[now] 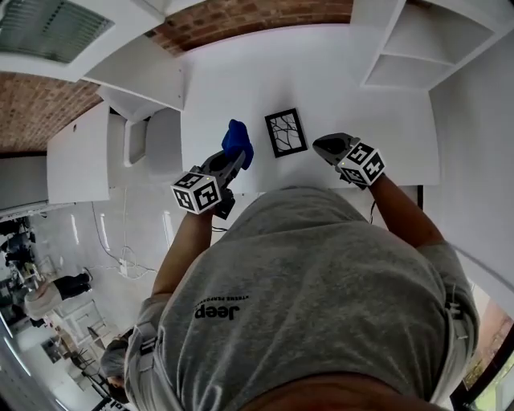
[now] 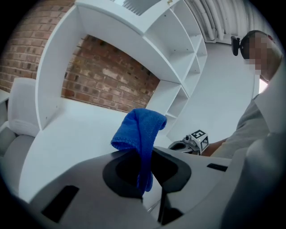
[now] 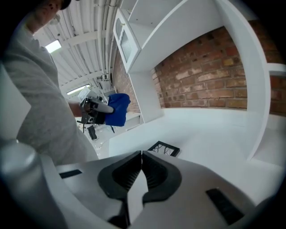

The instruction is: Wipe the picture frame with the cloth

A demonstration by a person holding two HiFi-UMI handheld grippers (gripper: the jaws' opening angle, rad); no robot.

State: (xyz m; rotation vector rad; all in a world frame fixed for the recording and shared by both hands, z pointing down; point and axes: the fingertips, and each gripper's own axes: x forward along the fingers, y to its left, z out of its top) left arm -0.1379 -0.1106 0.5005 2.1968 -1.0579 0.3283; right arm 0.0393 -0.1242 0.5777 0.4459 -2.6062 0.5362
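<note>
A small black picture frame (image 1: 287,132) with a branch drawing lies flat on the white desk (image 1: 345,88); the right gripper view shows the frame (image 3: 164,148) just past the jaws. My left gripper (image 1: 235,156) is shut on a blue cloth (image 1: 238,141), which bunches up above the jaws and hangs between them in the left gripper view, cloth (image 2: 139,132). It hovers just left of the frame. My right gripper (image 1: 324,148) is shut with nothing in it, just right of the frame's near corner; its tips (image 3: 141,154) meet.
White shelving (image 1: 418,44) stands at the desk's back right and a curved white panel (image 1: 132,76) at the left, with a brick wall (image 1: 249,16) behind. A white chair (image 1: 165,140) sits left of the desk.
</note>
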